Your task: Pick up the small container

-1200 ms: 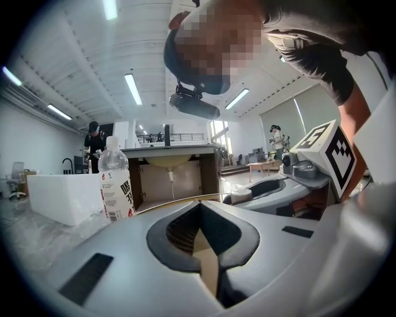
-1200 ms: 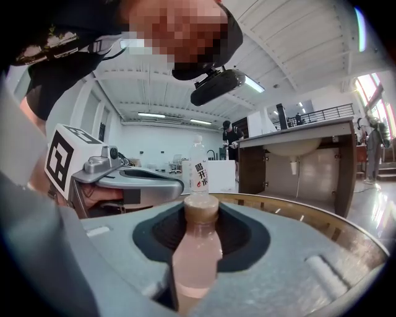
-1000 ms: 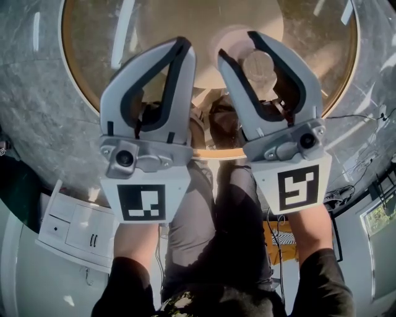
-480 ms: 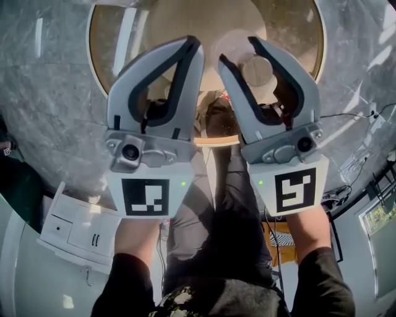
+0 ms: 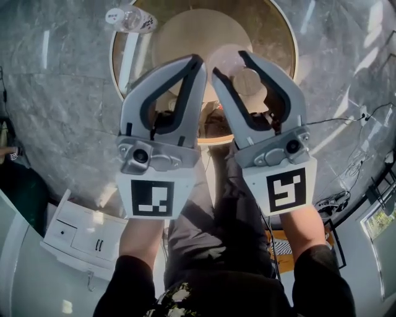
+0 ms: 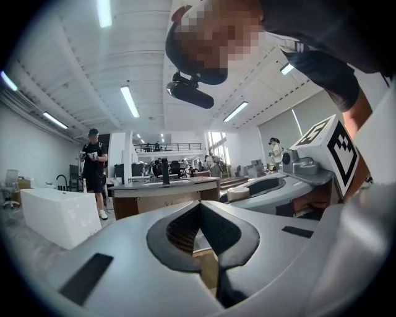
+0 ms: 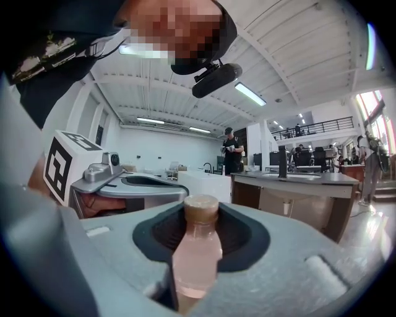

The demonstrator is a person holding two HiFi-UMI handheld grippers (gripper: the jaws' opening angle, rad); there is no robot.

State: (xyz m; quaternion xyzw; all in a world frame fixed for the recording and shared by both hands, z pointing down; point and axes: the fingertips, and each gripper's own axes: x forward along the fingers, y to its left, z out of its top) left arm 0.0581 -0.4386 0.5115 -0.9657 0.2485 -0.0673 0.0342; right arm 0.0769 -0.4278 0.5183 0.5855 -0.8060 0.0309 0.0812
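Note:
The small container (image 7: 197,251) is a little clear bottle of pinkish liquid with a tan cap. It stands upright between the jaws of my right gripper (image 7: 202,217), which is shut on its body. In the head view the container's cap (image 5: 247,80) shows inside my right gripper (image 5: 230,62), high above the round wooden table (image 5: 281,37). My left gripper (image 5: 197,60) hangs beside it at the same height, and its tips meet with nothing between them. In the left gripper view, the left gripper (image 6: 200,204) is shut and empty.
A clear plastic bottle (image 5: 131,18) lies at the table's far left rim. A white cabinet (image 5: 80,232) stands on the grey floor at lower left. Ahead are a white tub (image 6: 59,213), a long counter (image 6: 164,186) and a standing person (image 6: 94,167).
Both grippers have risen together with the container in the right one. The round table looks smaller below, and the plastic bottle has come into view at its rim.

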